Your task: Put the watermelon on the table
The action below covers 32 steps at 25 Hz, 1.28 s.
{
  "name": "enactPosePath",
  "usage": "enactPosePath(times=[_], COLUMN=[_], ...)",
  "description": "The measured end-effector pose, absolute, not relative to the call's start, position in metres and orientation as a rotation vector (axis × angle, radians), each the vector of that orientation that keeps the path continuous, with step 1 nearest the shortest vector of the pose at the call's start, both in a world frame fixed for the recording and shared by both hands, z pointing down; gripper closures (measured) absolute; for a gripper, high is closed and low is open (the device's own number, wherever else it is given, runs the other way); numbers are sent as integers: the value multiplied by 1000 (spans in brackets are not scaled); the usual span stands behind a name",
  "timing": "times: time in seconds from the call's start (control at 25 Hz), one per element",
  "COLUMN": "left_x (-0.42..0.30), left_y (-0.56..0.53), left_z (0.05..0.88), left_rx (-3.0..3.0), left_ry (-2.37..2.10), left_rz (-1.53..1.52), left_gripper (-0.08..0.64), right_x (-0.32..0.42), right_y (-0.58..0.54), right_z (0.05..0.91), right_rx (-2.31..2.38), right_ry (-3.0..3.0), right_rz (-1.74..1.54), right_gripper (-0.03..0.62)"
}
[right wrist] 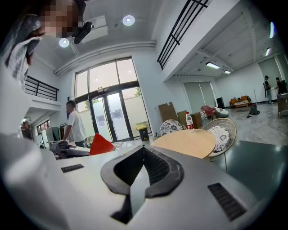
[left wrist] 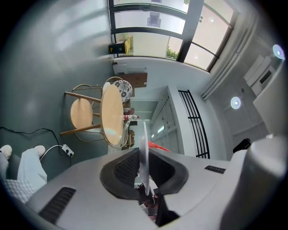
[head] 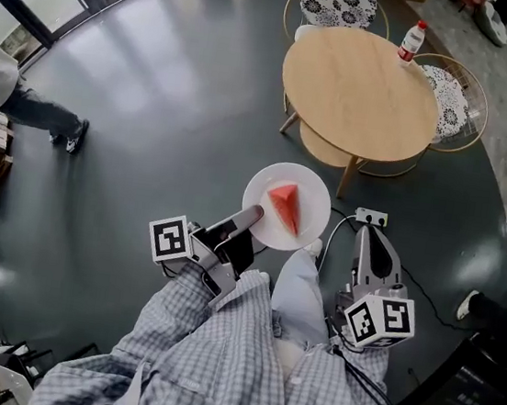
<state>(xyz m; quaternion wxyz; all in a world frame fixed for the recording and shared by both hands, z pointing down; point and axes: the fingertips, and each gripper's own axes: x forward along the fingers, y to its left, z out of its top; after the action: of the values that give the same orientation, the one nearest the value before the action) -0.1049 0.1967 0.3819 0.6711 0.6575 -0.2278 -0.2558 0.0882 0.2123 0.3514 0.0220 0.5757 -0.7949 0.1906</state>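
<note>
A red watermelon wedge lies on a white plate held in the air over the dark floor, short of the round wooden table. My left gripper is shut on the plate's near rim. In the left gripper view the plate stands edge-on between the pads, with the watermelon just behind it. My right gripper hangs to the plate's right, shut and empty. In the right gripper view its jaws meet, with the watermelon at left and the table ahead.
A bottle stands at the table's far edge. Two wire chairs with patterned cushions stand behind the table. A power strip with its cable lies on the floor. A person stands at far left.
</note>
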Motion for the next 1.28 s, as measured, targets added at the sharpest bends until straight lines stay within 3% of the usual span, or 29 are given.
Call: enactPosePath(times=[0.24,0.64,0.8,1.08,1.28], left_x=[-99,-23,-13,6,0], left_y=[190,108,89,61,61], left_z=[369,369,368,377,382], left_rx=[1504,1518,1524,1514,1496], left_ry=[-519,-580,-599,-663,-706], left_rz=[-590,-639,-671,-723,-773], left_gripper=[520,520,520,520,520], right_x=[89,137,139,147,132], right_y=[198,107,85,46,40], right_z=[345,350,345,352,366], right_rx=[1752,1518,1444,1251,1102], right_ry=[-2506,-2581,-2651,-2699,-2668], right_rz=[620,647,816,1103,1171], right_gripper=[584,583,580,476,469])
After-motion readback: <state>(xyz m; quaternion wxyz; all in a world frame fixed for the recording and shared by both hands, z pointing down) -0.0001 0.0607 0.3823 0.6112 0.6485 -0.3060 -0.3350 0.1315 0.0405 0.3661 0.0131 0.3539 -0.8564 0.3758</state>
